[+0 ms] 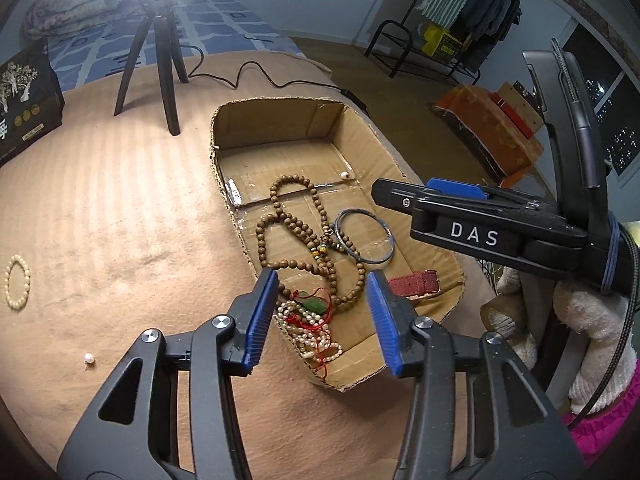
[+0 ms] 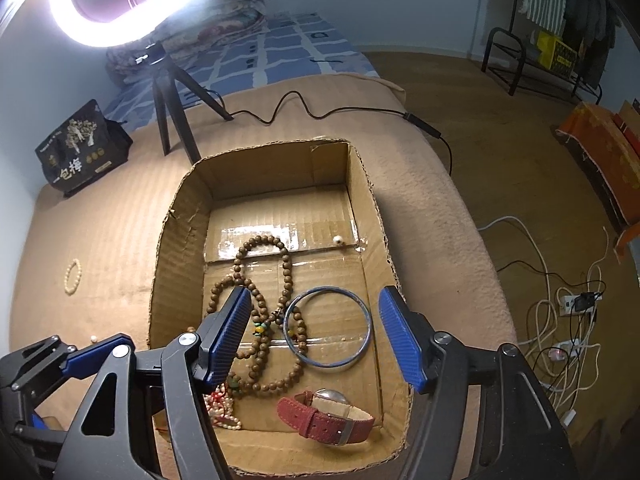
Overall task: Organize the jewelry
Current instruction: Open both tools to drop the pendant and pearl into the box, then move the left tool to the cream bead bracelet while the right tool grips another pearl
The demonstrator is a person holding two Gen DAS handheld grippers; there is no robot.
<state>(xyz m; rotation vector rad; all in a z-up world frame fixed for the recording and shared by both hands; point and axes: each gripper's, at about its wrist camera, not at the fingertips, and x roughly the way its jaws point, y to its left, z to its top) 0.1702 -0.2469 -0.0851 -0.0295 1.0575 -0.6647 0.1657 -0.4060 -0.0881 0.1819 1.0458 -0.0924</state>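
Observation:
An open cardboard box [image 2: 180, 216] lies on a tan blanket and holds the jewelry. Inside are a long brown bead necklace [image 2: 286, 264], a blue bangle [image 2: 362, 344], a red-strapped watch [image 2: 320, 420] and a pearl strand tangled with red cord and a green pendant [image 1: 314, 304]. My left gripper [image 1: 322, 280] is open above that pearl tangle, and its pads touch nothing. My right gripper [image 2: 315, 296] hangs open over the bangle and beads, holding nothing. A pearl bracelet [image 1: 18, 282] and a loose pearl piece [image 1: 88, 358] lie on the blanket left of the box.
A ring light on a black tripod [image 2: 172, 112] stands behind the box, its cable [image 2: 304, 108] trailing right. A dark printed bag [image 2: 80, 148] sits at the back left. One small pearl [image 2: 339, 241] rests in the box's far part. Floor cables and a power strip [image 2: 576, 304] lie right.

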